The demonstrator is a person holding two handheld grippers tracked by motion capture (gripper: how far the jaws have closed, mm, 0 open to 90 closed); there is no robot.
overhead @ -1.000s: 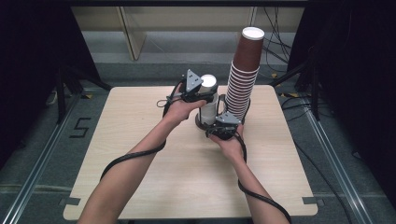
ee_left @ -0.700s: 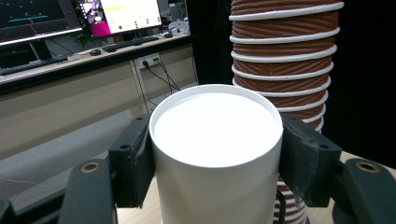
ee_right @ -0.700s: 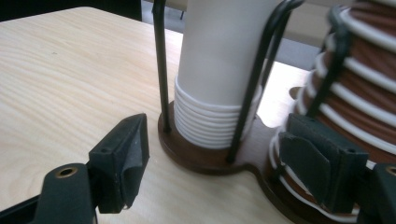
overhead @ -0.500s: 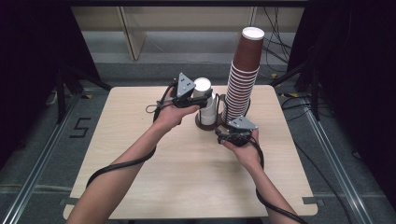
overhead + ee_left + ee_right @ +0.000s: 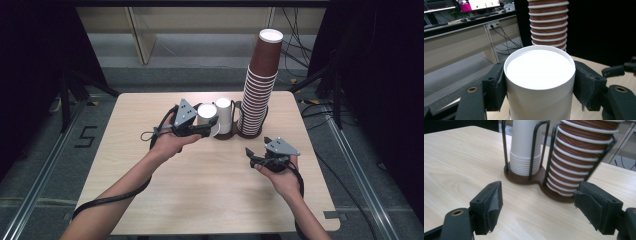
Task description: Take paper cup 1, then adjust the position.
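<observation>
Left hand-held gripper [image 5: 537, 87] clamped on a white cup [image 5: 540, 82], held above the bench [image 5: 200, 200] beside the wire holder [image 5: 534, 178] — white stack [image 5: 525, 160] and brown stack [image 5: 579, 162] inside. Right hand-held gripper [image 5: 541, 207] — jaws apart, empty

Even overhead light, dark surroundings.
We see the table [image 5: 210, 200] brightly lit with soft shadows; the white cup [image 5: 540, 75] top blows out in the left gripper view, its background slightly soft.
</observation>
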